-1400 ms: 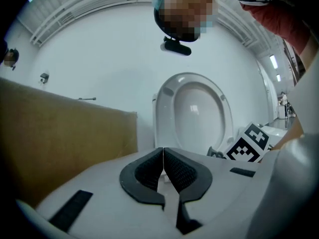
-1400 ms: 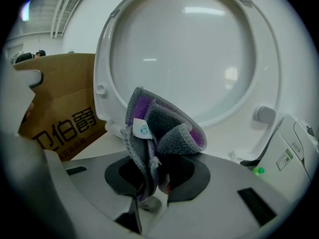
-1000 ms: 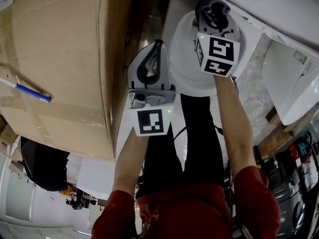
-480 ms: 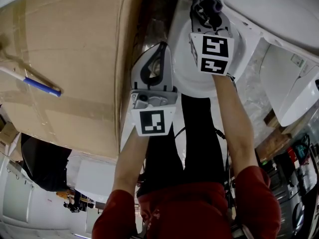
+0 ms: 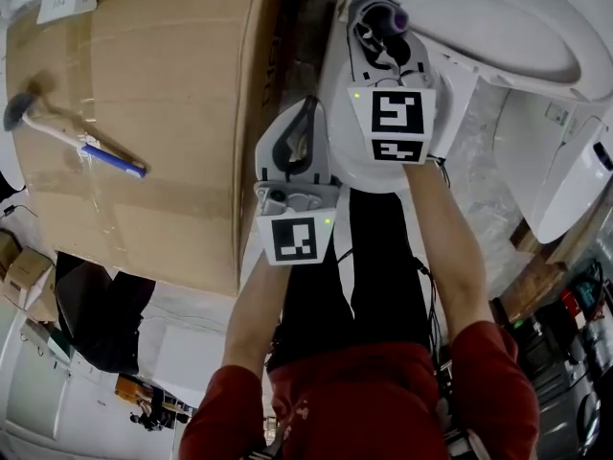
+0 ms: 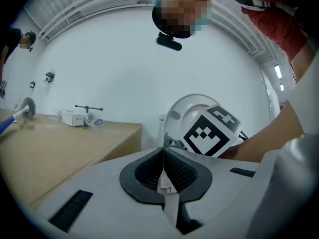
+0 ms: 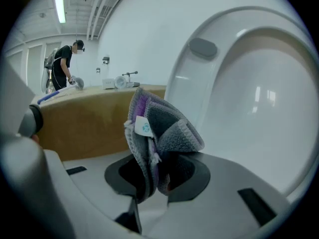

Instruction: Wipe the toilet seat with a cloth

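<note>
A white wall [image 6: 114, 68] is rising behind a large cardboard box [image 5: 163, 94], while a ceiling strip light [image 7: 59, 6] is glowing overhead.

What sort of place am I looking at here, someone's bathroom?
Probably a workshop or test hall, not a home bathroom: the toilet stands beside a big cardboard box with a blue-handled tool on it, under a ceiling strip light.

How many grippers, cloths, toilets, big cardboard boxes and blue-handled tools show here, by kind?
grippers: 2, the left gripper and the right gripper
cloth: 1
toilet: 1
big cardboard box: 1
blue-handled tool: 1
total: 6
</note>
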Demonstrator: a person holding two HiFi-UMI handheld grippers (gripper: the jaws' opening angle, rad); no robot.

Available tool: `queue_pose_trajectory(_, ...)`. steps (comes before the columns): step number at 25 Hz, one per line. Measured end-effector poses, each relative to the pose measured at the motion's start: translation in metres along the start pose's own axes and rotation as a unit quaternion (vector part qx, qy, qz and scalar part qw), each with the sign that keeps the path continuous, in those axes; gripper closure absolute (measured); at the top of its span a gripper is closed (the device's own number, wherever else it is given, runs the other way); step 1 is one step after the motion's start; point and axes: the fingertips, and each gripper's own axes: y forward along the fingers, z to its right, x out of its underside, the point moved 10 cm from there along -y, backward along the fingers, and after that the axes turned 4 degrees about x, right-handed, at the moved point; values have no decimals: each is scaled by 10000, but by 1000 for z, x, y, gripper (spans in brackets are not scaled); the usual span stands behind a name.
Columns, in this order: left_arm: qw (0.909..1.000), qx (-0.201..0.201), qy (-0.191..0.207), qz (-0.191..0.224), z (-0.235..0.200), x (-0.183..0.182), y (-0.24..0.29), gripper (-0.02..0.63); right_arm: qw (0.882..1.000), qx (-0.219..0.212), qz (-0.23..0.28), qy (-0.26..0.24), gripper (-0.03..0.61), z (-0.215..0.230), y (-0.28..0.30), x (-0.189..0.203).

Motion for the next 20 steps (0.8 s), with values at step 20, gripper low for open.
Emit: queue_pose_trajectory(20, 9987, 295, 262, 313, 48, -82, -17, 597, 9902, 360, 1332, -223, 488, 61, -105, -136)
